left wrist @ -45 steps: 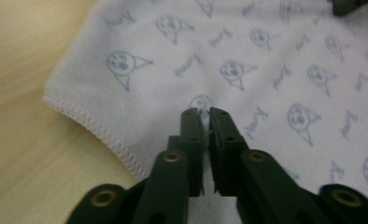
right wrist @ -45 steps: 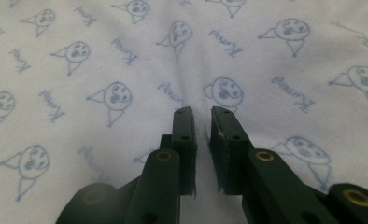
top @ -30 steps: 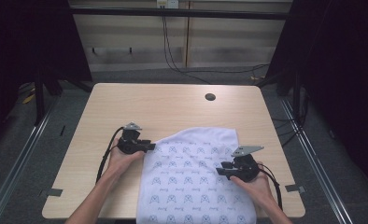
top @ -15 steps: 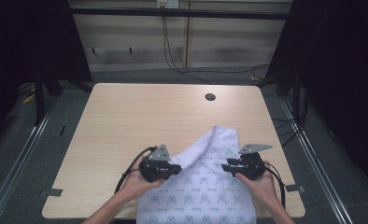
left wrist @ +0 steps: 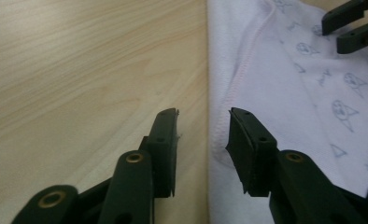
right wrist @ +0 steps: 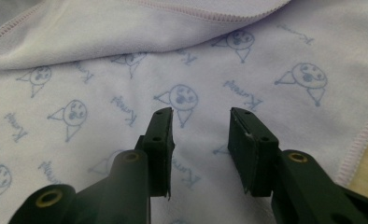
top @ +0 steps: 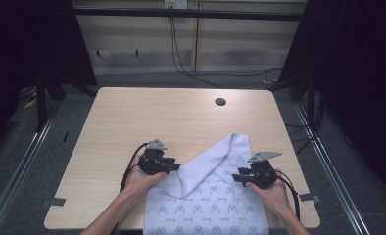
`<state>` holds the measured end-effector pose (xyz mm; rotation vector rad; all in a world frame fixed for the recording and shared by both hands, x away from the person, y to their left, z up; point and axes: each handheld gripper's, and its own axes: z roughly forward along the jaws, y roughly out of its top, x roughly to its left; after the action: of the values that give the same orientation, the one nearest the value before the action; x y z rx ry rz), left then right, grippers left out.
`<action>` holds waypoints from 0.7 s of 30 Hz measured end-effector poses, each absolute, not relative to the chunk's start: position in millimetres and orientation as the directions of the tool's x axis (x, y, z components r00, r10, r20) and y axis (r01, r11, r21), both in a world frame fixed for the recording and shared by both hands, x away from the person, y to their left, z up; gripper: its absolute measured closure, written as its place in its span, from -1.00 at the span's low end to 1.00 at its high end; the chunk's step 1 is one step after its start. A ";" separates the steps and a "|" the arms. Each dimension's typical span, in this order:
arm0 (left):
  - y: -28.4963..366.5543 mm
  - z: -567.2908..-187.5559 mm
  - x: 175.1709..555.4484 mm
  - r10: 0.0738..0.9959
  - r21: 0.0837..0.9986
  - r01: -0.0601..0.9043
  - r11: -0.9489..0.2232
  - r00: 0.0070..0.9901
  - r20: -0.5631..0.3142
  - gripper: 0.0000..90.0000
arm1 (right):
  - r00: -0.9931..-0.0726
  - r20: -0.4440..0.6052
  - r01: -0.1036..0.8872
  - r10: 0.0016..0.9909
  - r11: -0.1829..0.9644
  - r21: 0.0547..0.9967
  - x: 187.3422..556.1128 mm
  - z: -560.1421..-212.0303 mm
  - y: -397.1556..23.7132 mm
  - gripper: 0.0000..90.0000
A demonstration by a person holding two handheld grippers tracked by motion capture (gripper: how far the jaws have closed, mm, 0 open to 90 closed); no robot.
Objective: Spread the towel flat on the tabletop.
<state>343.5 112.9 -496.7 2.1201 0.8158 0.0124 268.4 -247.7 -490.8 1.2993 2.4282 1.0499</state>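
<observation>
Looking down from the high view, I see a pale wooden surface (top: 132,122) with a small dark round hole (top: 220,102) near its far edge, upper centre of the frame. Grey floor runs along both sides, dark curtains close in at upper left and right, and black cables (top: 181,54) hang against the light back wall.

A white cloth printed with little blue faces (top: 215,196) lies at the lower centre-right, one corner folded over into a point; its near end is cut off by the bottom of the frame.

My left gripper (top: 174,166) sits just left of that fold. Its jaws have just been opening; in the left gripper view they (left wrist: 203,135) stand apart astride the stitched hem (left wrist: 240,70), gripping nothing. My right gripper (top: 236,177) is over the cloth's right part, jaws parted (right wrist: 201,133) above the printed fabric (right wrist: 102,56), nothing clamped. Whether their tips touch the fabric I cannot tell.
</observation>
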 end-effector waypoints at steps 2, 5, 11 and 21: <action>108.8 -497.4 341.9 0.525 0.720 0.536 -0.440 0.805 -0.278 0.33 | -0.596 0.155 0.651 0.788 0.361 0.668 269.2 -491.4 -248.2 0.34; 104.8 -499.4 339.8 0.514 0.705 0.538 -0.461 0.810 -0.282 0.33 | -0.598 0.152 0.649 0.787 0.364 0.667 269.1 -491.6 -248.4 0.34; 97.1 -504.3 336.0 0.492 0.715 0.501 -0.487 0.834 -0.250 0.67 | -0.603 0.152 0.652 0.783 0.374 0.660 268.4 -491.6 -246.9 0.32; 109.3 -483.0 340.8 0.484 0.767 0.475 -0.431 0.840 -0.247 0.84 | -0.600 0.150 0.660 0.786 0.380 0.649 269.3 -494.1 -245.5 0.23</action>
<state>340.8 109.3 -483.0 2.0900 0.6997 0.0123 269.3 -245.5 -494.1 1.3004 2.4519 1.0220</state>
